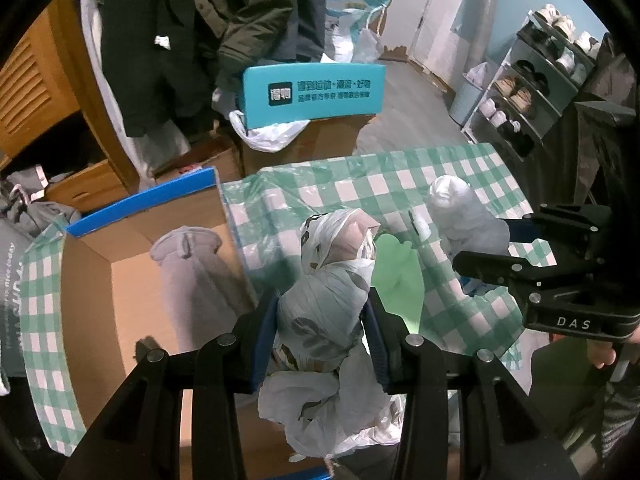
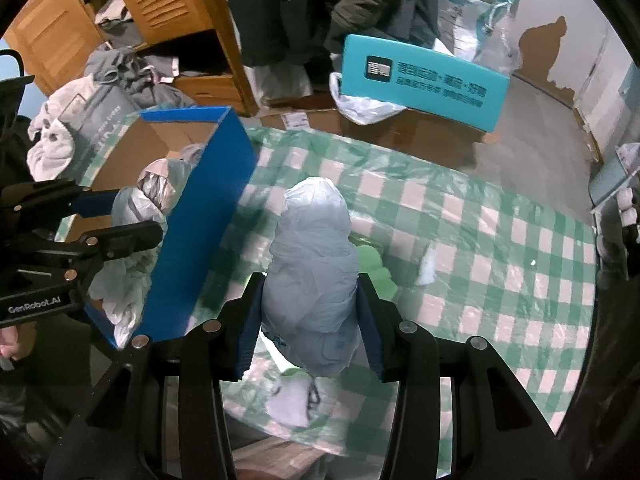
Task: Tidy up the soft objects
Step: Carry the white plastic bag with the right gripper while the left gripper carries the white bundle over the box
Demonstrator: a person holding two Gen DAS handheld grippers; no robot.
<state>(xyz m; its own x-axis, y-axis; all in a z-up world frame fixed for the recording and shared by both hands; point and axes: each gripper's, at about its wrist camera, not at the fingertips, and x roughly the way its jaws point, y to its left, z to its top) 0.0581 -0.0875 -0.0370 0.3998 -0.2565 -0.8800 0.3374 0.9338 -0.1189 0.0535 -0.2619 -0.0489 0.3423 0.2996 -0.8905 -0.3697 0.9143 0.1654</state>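
My left gripper (image 1: 320, 320) is shut on a white printed plastic bag bundle (image 1: 332, 288), held above the right wall of a blue-rimmed cardboard box (image 1: 120, 216); it also shows in the right wrist view (image 2: 120, 220) with the bundle (image 2: 152, 188). A grey soft garment (image 1: 188, 268) lies inside the box. My right gripper (image 2: 310, 308) is shut on a pale grey-blue bag bundle (image 2: 312, 256) above the green checked tablecloth (image 2: 480, 240); it also shows in the left wrist view (image 1: 484, 240) holding that bundle (image 1: 460, 212). A light green soft item (image 1: 396, 276) lies on the cloth.
A teal box (image 1: 312, 92) on brown cartons stands behind the table. Dark coats (image 1: 180, 32) hang at the back. A shoe rack (image 1: 532, 80) is at the right. A wooden cabinet (image 2: 168, 12) with heaped grey clothes (image 2: 120, 76) is at the left.
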